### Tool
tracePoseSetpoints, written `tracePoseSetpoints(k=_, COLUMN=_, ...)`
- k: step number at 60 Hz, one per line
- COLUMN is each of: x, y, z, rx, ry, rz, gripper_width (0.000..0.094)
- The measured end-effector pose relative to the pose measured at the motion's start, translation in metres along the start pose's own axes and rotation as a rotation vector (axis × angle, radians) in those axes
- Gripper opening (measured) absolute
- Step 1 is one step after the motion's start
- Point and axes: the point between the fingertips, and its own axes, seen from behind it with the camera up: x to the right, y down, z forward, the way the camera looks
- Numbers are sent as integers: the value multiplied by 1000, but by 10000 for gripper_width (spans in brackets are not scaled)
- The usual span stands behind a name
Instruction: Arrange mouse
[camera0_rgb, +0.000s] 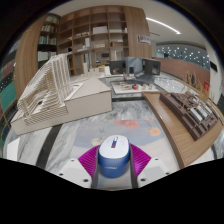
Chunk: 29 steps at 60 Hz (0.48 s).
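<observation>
Above the patterned table (150, 128), the tongs (113, 166) clamp an unlabelled white-and-blue mouse (112, 155).

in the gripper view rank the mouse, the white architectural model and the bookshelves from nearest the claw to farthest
1. Mouse: between the claw's fingers, apparently gripped by both pads.
2. White model: beyond the fingers, on the left of the table.
3. Bookshelves: against the back wall, farthest.

- The tongs (113, 172) point forward, level over the counter.
- Both pink pads (143, 163) press the sides of the mouse (113, 157), gripping it.
</observation>
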Motion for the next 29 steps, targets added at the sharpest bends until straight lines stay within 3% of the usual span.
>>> tracePoseSetpoints(k=7, x=2, y=4, z=-4, rx=-38, ry=-16, rz=43, gripper_width=562)
tracePoseSetpoints(k=8, x=3, y=5, z=-7, rx=-47, ry=-14, rz=50, gripper_width=594)
tracePoseSetpoints(k=9, x=4, y=6, z=-10, rx=-55, ry=-8, rz=60, gripper_width=696)
tracePoseSetpoints(k=11, x=7, y=4, z=-19, rx=-52, ry=-2, rz=74, gripper_width=726)
tracePoseSetpoints(k=12, x=8, y=1, z=-24, rx=-43, ry=-4, rz=75, gripper_width=813)
tracePoseSetpoints(k=13, x=10, y=-1, z=-31, rx=-35, ry=-10, rz=72, gripper_width=768)
tracePoseSetpoints(k=14, x=9, y=-3, z=-38, rx=-25, ry=-16, rz=68, gripper_width=860)
tracePoseSetpoints(k=15, x=10, y=-5, z=-46, rx=-18, ry=-21, rz=63, gripper_width=818)
tracePoseSetpoints(k=16, x=10, y=-6, z=-53, rx=-13, ry=-26, rz=61, gripper_width=893)
tracePoseSetpoints(k=17, x=12, y=-6, z=-60, rx=-10, ry=-26, rz=60, gripper_width=850)
tracePoseSetpoints(k=29, x=45, y=15, z=-148, rx=22, ry=-46, rz=121, gripper_width=835)
